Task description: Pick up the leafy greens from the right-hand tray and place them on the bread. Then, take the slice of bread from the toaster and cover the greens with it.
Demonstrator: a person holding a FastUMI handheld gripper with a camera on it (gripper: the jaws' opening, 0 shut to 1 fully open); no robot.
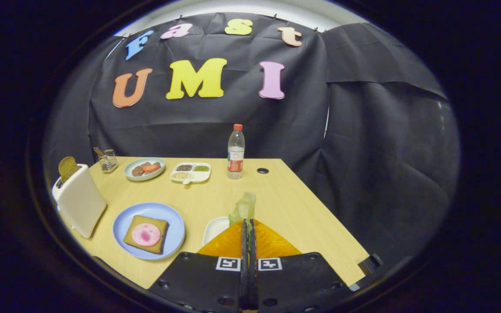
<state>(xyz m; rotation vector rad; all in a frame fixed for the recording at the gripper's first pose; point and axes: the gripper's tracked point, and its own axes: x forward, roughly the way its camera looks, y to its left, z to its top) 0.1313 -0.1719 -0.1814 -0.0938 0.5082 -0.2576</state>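
My gripper (248, 222) is shut on a pale leafy green (244, 208), which stands up from between the fingertips above the white right-hand tray (215, 228). To the left lies a blue plate (173, 237) with a slice of bread (146, 234) on it, topped by a pink round of ham (145, 234). Further left stands a white toaster (79, 200) with a brown bread slice (68, 168) sticking out of its slot.
At the back of the wooden table (294, 204) are a green plate of food (145, 168), a white divided dish (190, 172), a glass jar (108, 160) and a water bottle (235, 152). The table's right edge runs diagonally close by.
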